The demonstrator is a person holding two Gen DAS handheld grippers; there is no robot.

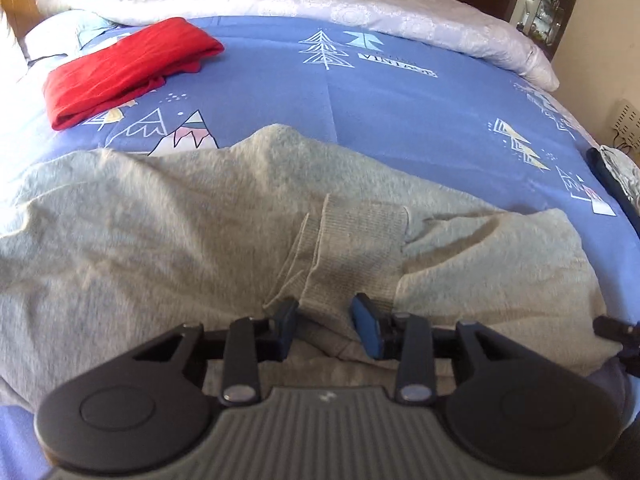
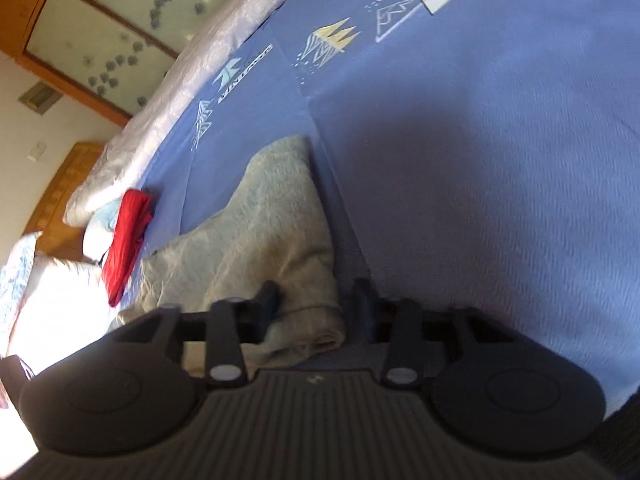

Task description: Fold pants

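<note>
Bright daylight from the left, blown-out glare there, soft blur, strong fisheye bending at the edges.

"VINTAGE" printed white on blue bedsheet [image 1: 400,104], beside tree drawing.

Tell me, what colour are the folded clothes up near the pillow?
Red. The folded red garment shows best in the left wrist view.

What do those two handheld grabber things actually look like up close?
Both look alike: the left gripper has a ribbed grey body, two rounded black side housings, black link arms with silver pivot pins, and blue pads. The right gripper matches, though its pads look dark in shadow. No cables or sleeves show.
</note>
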